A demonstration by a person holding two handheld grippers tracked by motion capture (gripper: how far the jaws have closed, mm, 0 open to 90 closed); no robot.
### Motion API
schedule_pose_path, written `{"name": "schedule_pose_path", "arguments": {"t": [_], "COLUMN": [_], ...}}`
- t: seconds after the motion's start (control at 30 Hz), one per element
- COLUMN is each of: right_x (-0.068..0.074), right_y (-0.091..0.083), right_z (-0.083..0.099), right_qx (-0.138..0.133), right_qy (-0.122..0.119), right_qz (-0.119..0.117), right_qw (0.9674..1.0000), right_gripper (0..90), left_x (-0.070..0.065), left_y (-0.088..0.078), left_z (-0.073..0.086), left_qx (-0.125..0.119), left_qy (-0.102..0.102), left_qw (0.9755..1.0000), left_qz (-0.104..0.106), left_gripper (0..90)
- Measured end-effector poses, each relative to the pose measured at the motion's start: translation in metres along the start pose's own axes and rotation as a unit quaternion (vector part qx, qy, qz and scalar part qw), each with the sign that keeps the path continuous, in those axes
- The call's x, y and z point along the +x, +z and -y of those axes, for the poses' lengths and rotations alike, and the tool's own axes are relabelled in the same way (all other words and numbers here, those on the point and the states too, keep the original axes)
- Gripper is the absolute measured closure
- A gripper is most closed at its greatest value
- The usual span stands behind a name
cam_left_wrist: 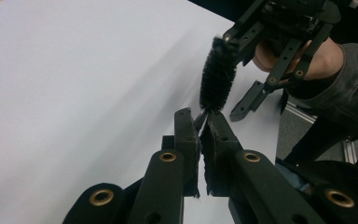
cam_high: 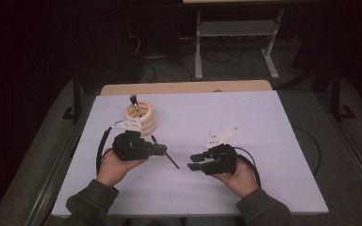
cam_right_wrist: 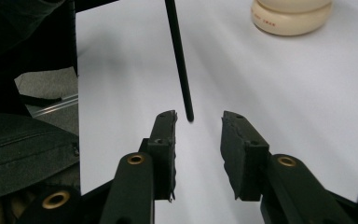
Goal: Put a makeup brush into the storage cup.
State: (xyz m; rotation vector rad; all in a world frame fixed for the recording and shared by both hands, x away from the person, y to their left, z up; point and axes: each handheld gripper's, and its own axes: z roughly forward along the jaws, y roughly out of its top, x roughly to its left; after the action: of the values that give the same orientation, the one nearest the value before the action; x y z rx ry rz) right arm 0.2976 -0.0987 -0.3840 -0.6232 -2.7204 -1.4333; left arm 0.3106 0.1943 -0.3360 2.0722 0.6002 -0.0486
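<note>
Handover underway: left claw [cam_left_wrist: 200,122] is clenched on the thin black bristle brush [cam_left_wrist: 217,77] mid-bench, right claw [cam_right_wrist: 198,122] released, gaping around its handle tip; next, pinch squarely.

Left hand-held gripper [cam_left_wrist: 202,122] clamps black brush [cam_left_wrist: 217,77] near bristles; right hand-held gripper [cam_left_wrist: 237,74] behind, perhaps touching.

Thin black brush [cam_high: 165,153], bristly head [cam_left_wrist: 216,77], slender handle [cam_right_wrist: 179,56], held aslant above white table, clamped near bristles.
</note>
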Motion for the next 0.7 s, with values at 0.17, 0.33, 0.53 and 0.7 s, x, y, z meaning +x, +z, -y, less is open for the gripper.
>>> {"name": "schedule_pose_path", "arguments": {"t": [0.17, 0.33, 0.53, 0.7], "right_x": [-0.004, -0.008, -0.014, -0.019], "right_y": [-0.008, -0.017, -0.028, -0.034], "right_z": [0.008, 0.015, 0.022, 0.028], "right_qx": [-0.004, -0.010, -0.019, -0.022], "right_qy": [0.013, 0.024, 0.042, 0.054], "right_qz": [0.007, 0.014, 0.029, 0.038], "right_qw": [0.9999, 0.9996, 0.9985, 0.9976], "right_gripper": [60.2, 56.3, 50.6, 46.9], "left_x": [0.002, 0.005, 0.008, 0.012], "left_y": [-0.002, -0.005, -0.008, -0.010], "left_z": [-0.001, -0.003, -0.004, -0.005], "left_qx": [0.010, 0.010, 0.015, 0.017], "left_qy": [0.005, 0.000, 0.000, -0.001], "left_qw": [0.9999, 0.9997, 0.9994, 0.9993], "left_qz": [-0.012, -0.021, -0.030, -0.035], "left_gripper": [85.0, 85.0, 85.0, 85.0]}}
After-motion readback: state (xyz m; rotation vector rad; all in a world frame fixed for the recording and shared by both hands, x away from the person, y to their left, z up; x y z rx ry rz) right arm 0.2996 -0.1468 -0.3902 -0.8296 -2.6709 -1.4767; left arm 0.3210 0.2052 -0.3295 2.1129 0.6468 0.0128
